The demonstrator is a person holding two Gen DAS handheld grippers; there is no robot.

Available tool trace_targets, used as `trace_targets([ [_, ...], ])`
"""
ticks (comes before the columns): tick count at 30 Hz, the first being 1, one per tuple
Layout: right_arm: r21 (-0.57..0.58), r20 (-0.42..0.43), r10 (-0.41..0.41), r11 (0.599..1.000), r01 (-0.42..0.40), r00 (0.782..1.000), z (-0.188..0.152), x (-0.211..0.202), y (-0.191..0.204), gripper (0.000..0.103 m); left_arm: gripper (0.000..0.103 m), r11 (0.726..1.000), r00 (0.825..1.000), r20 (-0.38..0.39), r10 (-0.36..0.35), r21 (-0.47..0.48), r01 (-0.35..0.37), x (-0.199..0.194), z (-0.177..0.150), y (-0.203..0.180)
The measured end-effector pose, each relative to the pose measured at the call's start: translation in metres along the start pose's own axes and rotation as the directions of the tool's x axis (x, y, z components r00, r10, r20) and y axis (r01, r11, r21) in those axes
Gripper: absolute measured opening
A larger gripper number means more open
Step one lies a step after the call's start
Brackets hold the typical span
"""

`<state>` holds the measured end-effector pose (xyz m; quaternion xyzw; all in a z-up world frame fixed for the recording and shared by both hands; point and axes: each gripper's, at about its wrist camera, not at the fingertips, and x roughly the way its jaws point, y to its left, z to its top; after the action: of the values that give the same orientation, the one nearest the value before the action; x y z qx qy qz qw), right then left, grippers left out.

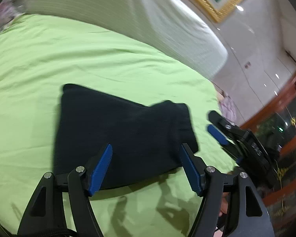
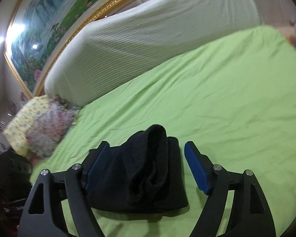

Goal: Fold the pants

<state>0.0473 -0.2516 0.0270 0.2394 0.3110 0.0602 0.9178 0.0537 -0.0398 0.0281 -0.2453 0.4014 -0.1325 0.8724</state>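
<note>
The dark pants (image 1: pixel 116 130) lie folded into a compact bundle on the green bed sheet (image 1: pixel 49 59). My left gripper (image 1: pixel 146 167) is open, its blue pads spread wide just above the near edge of the bundle, holding nothing. My right gripper (image 2: pixel 146 167) is open too, jaws either side of the bundle's end (image 2: pixel 148 169), where a cuff or waistband stands up in a loop. The right gripper also shows in the left wrist view (image 1: pixel 219 132), beside the right end of the pants.
A long white striped bolster (image 2: pixel 148 45) lies along the far side of the bed. A floral pillow (image 2: pixel 39 126) sits at the bed's corner. A gold-framed painting (image 2: pixel 49 25) hangs on the wall. A wooden cabinet (image 1: pixel 282 114) stands beyond the bed edge.
</note>
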Motion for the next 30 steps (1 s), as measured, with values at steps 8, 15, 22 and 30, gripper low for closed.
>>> trace_targets([
  [8, -0.085, -0.014, -0.154, 0.985, 0.153, 0.988, -0.005, 0.019, 0.026, 0.088, 0.074, 0.992, 0.997, 0.028, 0.074, -0.108, -0.07, -0.015, 0.006, 0.05],
  [15, -0.072, -0.042, -0.229, 0.971, 0.226, 0.972, -0.002, 0.037, 0.021, 0.088, 0.074, 0.978, 0.993, 0.012, 0.117, -0.178, -0.113, -0.011, 0.012, 0.082],
  [22, -0.109, -0.085, -0.306, 0.949, 0.296, 0.948, -0.017, 0.043, 0.011, 0.088, 0.075, 0.971, 0.988, -0.045, 0.15, -0.181, -0.156, 0.022, 0.022, 0.091],
  [30, -0.141, -0.128, -0.358, 0.93, 0.34, 0.925, -0.036, 0.044, -0.014, 0.089, 0.081, 0.966, 0.986, -0.089, 0.143, -0.206, -0.158, 0.047, 0.027, 0.104],
])
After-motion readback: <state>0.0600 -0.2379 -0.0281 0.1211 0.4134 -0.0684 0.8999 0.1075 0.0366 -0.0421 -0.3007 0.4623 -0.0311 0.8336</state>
